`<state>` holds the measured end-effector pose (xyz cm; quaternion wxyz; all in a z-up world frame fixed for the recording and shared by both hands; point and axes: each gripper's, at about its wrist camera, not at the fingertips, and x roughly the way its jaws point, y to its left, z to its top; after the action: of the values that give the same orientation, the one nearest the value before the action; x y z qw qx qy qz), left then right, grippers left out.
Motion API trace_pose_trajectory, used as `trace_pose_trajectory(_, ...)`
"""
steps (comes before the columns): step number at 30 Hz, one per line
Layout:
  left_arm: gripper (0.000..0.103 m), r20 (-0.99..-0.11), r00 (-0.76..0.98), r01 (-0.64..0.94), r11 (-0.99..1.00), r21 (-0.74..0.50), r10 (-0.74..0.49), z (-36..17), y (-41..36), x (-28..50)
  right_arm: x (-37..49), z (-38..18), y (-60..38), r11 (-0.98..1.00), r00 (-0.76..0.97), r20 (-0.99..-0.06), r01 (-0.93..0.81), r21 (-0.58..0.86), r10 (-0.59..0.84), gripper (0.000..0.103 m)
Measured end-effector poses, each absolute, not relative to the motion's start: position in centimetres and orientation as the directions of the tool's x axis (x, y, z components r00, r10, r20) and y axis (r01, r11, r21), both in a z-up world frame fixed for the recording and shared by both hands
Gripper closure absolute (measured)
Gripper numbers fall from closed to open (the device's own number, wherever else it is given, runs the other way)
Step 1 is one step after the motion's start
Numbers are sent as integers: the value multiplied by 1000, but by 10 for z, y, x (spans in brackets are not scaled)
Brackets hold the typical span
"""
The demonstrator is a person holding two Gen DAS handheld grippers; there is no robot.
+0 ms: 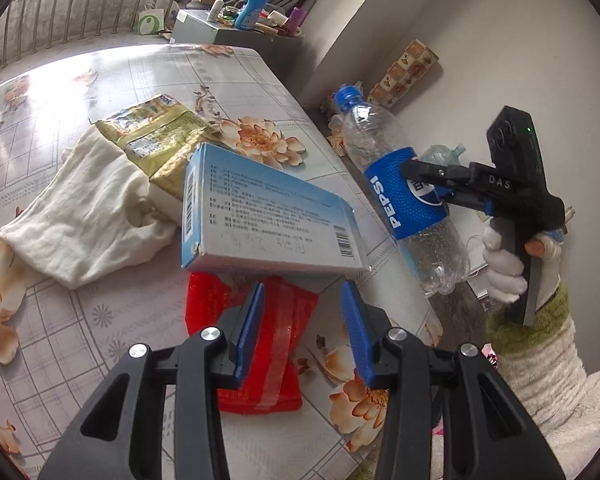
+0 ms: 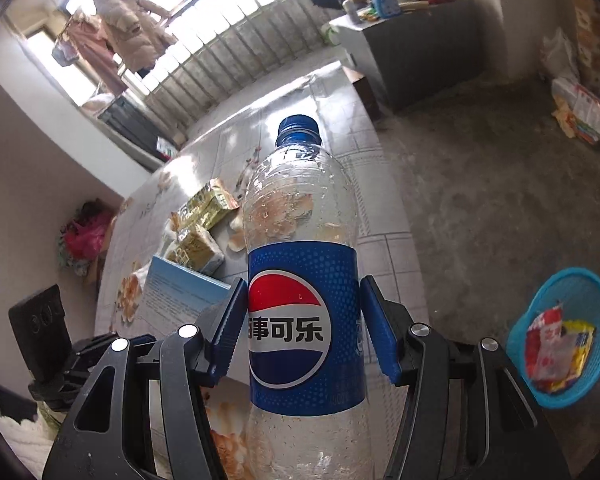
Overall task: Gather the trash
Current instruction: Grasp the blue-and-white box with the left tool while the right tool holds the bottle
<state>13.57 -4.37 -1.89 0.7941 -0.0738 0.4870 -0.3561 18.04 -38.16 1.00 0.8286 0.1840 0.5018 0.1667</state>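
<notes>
Gripping: right gripper (image 2: 301,332) is clamping ribbed blue pads on the empty clear-plastic Pepsi bottle (image 2: 301,280), off the floral table's (image 1: 100,80) right edge | left gripper (image 1: 303,334) is hovering, fingers apart, empty, over a crinkled red wrapper (image 1: 260,360) | blue mesh basket (image 2: 559,336) is sitting on the floor.

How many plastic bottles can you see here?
2: a Pepsi bottle gripped in the right tongs, and a clear one on the floor behind it. Others may be hidden.

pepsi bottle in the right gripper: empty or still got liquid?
Empty. The Pepsi bottle is clear above and below its label, only droplets inside; the table pattern shows through it. Blue cap on.
</notes>
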Motion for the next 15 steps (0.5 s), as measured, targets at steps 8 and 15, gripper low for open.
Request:
trace_pose_trajectory(8,64,-731,288,443,763,-471,-619,-24,-33,156,147,-4,-345,818,227,-791,-266,510,568,49)
trace_pose_trajectory(15,64,-725,319,415,777,-472,-611,-17,-16,164,85,-16,-331,728,175,-709,-230,646,684,49)
